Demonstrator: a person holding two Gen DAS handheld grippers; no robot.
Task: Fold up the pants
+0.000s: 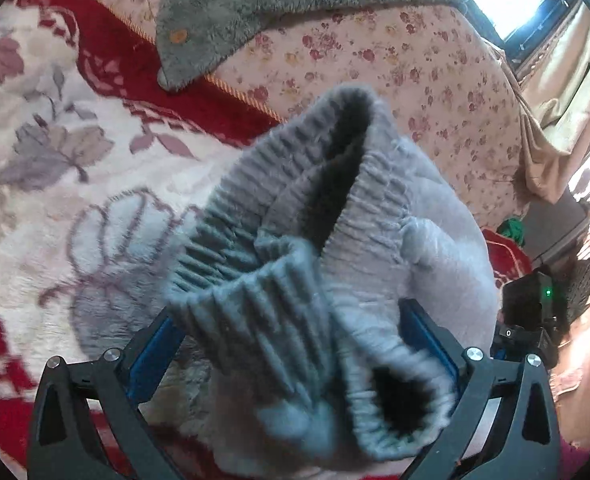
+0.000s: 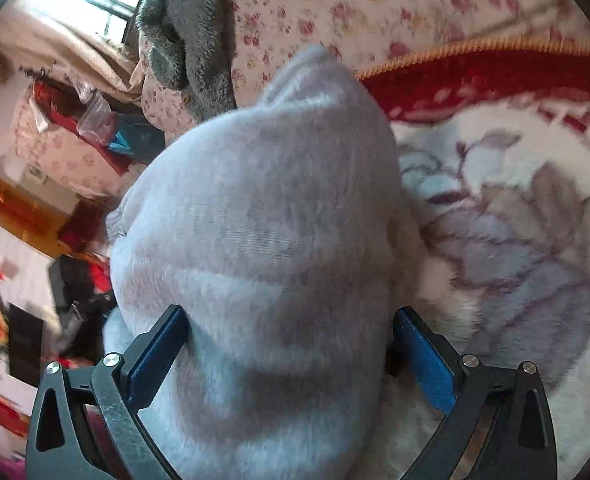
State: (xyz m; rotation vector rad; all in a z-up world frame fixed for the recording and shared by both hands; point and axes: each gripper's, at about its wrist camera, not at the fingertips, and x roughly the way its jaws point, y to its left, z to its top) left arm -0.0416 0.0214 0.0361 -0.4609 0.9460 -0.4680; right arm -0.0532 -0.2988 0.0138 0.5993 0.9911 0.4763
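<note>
- pants (image 1: pixel 375 240), pale grey fleece, hang bunched above the floral blanket (image 1: pixel 55 128), waistband (image 1: pixel 295 208) gaping toward the left wrist camera.
- left gripper (image 1: pixel 295 344) has its blue pads spread wide with the elastic waistband heaped between them; whether they truly pinch the cloth, i cannot tell.
- right gripper (image 2: pixel 291 340) likewise stands wide apart around a thick fold of the pants (image 2: pixel 263 220); a firm hold is not clear there either.
- to do this step well, i judge both ends should draw apart until the fabric is taut, then lower flat onto the blanket.
- keep clear of the grey plush garment (image 1: pixel 255 4) at the far side.
</note>
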